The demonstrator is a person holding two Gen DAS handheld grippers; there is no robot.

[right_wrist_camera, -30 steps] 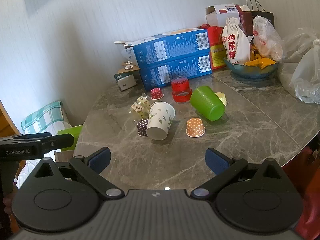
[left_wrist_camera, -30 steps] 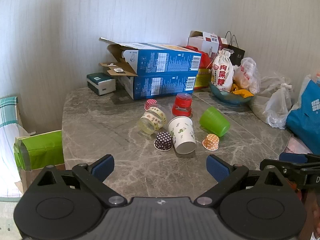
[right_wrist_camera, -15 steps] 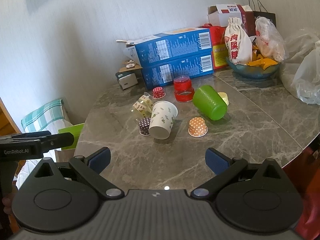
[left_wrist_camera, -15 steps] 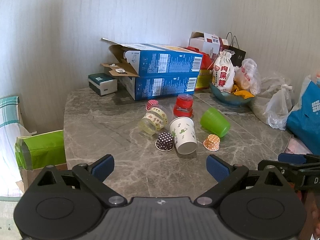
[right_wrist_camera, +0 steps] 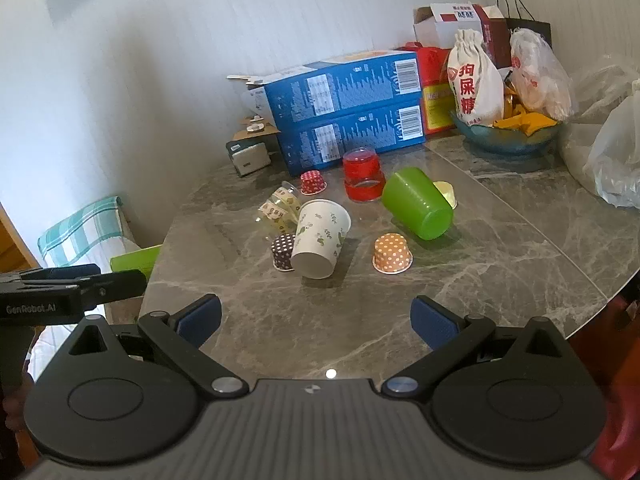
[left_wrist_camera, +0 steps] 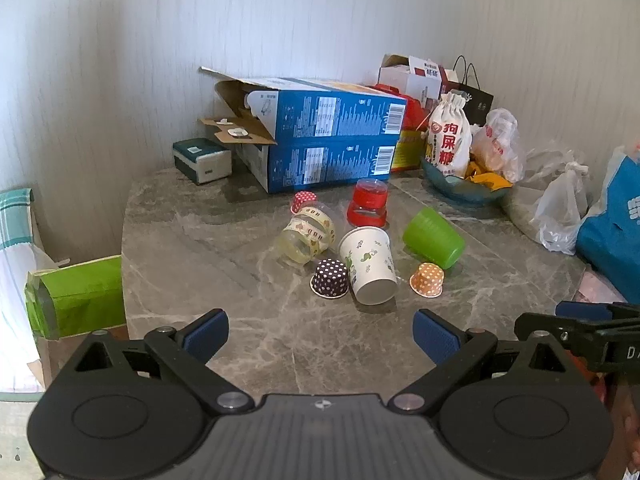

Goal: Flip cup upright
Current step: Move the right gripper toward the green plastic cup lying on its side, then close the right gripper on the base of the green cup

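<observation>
Both grippers, left gripper (left_wrist_camera: 320, 334) and right gripper (right_wrist_camera: 316, 318), hover spread wide, holding nothing. Mid-table, a paper cup (right_wrist_camera: 320, 238) lies tipped over; likely light and crushable, best pinched gently mid-wall.

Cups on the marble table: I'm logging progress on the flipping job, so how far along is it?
Done: nothing visible. The white paper cup, green cup and clear patterned cup lie on their sides; the small dotted cups stand rim-down. In hand: nothing. The left tongs and right tongs are open and empty, short of the cluster. Left: reach in, grip a tipped cup, probably the near white one, and stand it upright.
</observation>
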